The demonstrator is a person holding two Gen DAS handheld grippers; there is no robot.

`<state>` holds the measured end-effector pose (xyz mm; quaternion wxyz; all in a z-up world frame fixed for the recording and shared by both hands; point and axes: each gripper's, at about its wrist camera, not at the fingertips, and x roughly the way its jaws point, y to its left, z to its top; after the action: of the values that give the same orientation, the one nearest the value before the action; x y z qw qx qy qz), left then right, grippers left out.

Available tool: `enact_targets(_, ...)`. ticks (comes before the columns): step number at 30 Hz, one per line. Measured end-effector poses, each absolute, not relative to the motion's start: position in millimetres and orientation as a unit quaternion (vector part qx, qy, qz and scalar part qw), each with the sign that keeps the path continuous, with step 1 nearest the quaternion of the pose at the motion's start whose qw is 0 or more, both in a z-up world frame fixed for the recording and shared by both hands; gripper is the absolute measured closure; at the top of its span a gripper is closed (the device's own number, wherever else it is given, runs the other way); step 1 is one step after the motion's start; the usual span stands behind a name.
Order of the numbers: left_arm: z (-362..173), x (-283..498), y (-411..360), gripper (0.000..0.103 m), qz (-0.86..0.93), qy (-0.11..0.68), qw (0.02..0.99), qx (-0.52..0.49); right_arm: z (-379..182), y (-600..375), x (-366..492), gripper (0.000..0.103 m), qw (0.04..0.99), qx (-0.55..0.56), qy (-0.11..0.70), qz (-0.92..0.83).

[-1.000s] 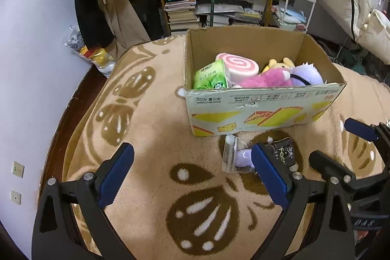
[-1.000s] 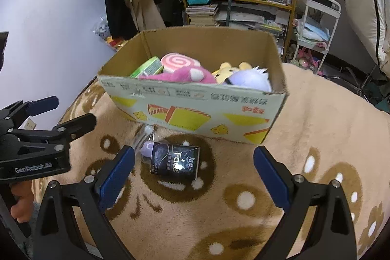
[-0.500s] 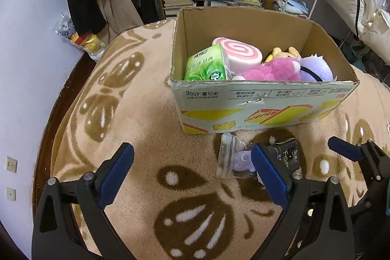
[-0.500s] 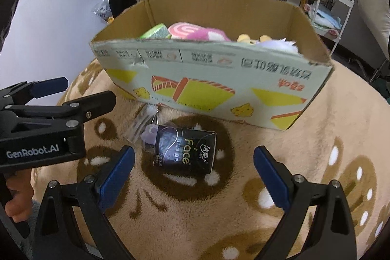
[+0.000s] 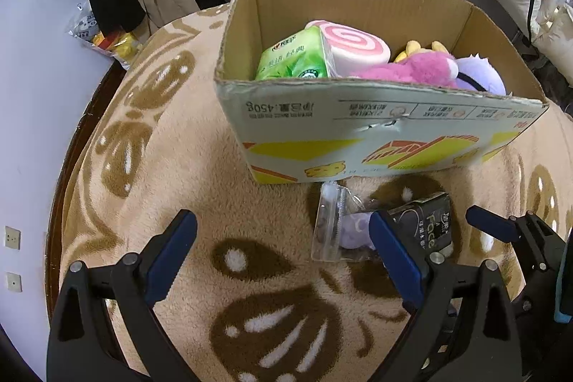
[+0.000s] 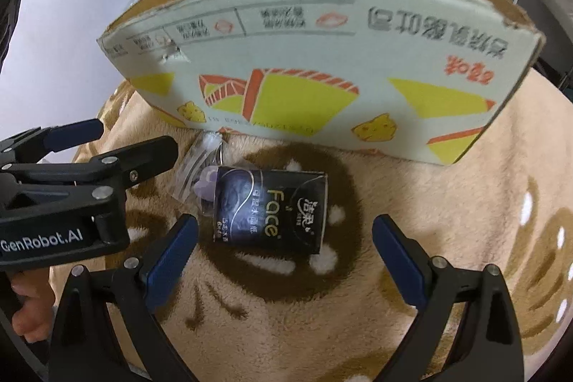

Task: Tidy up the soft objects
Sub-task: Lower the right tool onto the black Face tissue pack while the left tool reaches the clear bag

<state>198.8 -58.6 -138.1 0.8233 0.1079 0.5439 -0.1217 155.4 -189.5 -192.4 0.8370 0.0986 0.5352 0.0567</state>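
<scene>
- Right tongs, spread apart, hover over the black tissue pack lying on the blanket just before the cardboard box.
- Left tongs wait apart.
- Next, probably: descend and clamp.

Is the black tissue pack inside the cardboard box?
No, the black tissue pack lies on the brown blanket in front of the cardboard box, between the right gripper's open jaws.

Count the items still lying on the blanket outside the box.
2: a black tissue pack in front of the cardboard box, and a clear plastic bag touching its left side. Others may be hidden behind the box.
</scene>
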Motion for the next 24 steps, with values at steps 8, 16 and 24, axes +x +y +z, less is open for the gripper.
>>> enact_targets(8,-143,200,-61,0.007,-0.125,0.551,0.818,0.109,-201,-182,164,0.007,0.834,0.085,0.541,0.061)
enact_targets(16,-146,201,-61,0.007,-0.130,0.555,0.814,0.110,-205,-178,166,0.021,0.834,0.079,0.545,0.051)
enact_targets(24,-154,200,-65,0.007,-0.136,0.561,0.808,0.114,-206,-184,167,0.034,0.831,0.082,0.548,0.038)
